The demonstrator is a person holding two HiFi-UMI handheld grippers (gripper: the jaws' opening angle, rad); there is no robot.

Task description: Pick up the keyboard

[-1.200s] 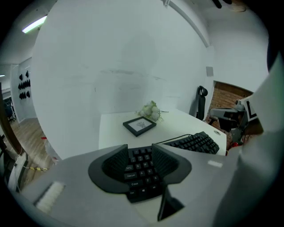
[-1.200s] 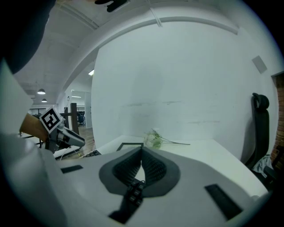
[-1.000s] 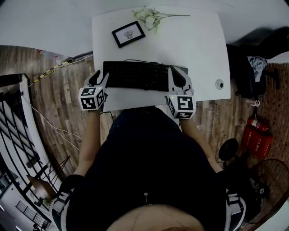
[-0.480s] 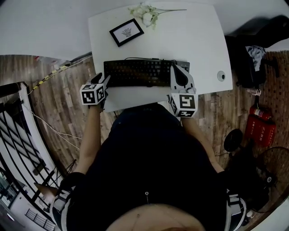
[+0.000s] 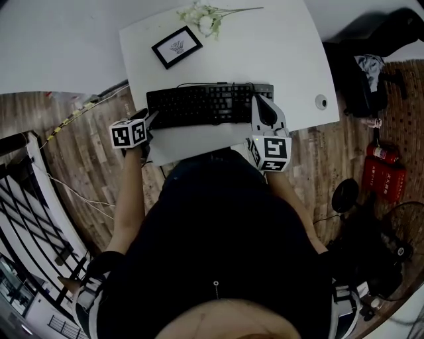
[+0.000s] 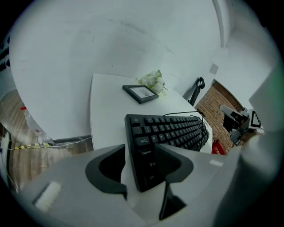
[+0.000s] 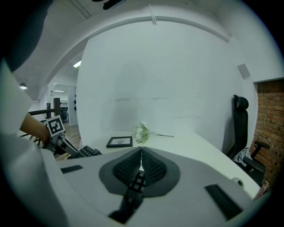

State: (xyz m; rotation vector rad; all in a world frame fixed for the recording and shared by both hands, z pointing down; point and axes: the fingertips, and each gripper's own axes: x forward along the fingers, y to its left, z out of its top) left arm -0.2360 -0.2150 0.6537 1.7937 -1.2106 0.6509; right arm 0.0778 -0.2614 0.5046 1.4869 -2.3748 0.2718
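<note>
Clamping gripper: the right gripper (image 5: 262,106) has its jaws pinched on the right end of the keyboard (image 5: 205,104); in its own view a strip of keys shows between the ribbed pads (image 7: 151,168). It likely anchors that end so that the board does not slide.
Left gripper: the left gripper (image 5: 147,119) is at the opposite end with its jaws spread. The keyboard's (image 6: 164,133) left end sits between them, with a strip of white showing on one side. Judged as lined up, not yet squeezed.
Why both ends: the board is long and flat, so a grip at each end should keep it level when raised.
Keyboard: it lies across the near part of the desk (image 5: 291,59), parallel to the front edge. Whether it is off the surface cannot be told.
Cable: a cable (image 6: 179,114) runs from the back of the board and may tug during a lift.
Frame: the frame (image 5: 176,46) lies behind the board, well apart.
Flowers: the flowers (image 5: 202,18) lie at the far edge, clear of the lift.
Hole: the hole (image 5: 321,102) lies right of the board.
</note>
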